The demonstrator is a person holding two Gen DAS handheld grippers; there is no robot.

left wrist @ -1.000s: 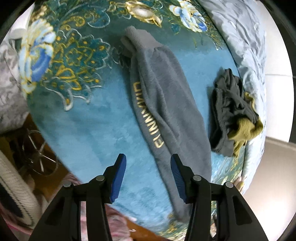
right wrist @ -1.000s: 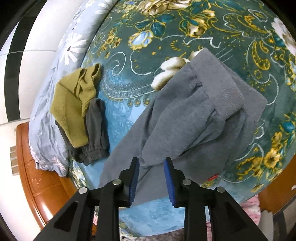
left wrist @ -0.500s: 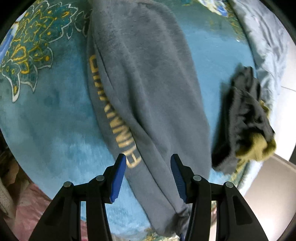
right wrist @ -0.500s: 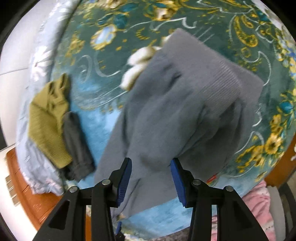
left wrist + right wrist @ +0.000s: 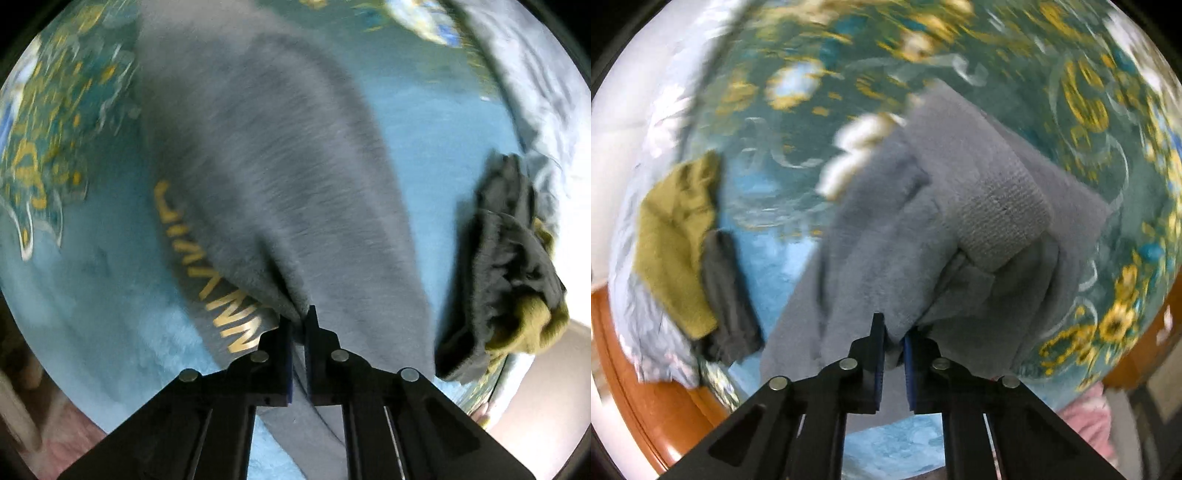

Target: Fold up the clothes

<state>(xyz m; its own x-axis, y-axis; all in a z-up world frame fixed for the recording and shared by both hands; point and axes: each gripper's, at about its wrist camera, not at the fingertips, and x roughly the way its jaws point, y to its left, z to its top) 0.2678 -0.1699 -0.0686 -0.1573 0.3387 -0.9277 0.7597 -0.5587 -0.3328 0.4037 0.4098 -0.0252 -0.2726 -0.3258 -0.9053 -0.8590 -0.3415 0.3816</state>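
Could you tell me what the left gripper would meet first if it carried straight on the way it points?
Most likely the grey fleece garment with yellow lettering, a fold of which the left gripper already pinches.

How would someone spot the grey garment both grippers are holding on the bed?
On the teal floral blanket, the grey garment is the big piece in the middle. Unlike the small dark grey and olive pile nearby, it bears yellow lettering.

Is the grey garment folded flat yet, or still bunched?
Still bunched. The grey garment lies rumpled on the blanket, a pinch in the left gripper and the right gripper.
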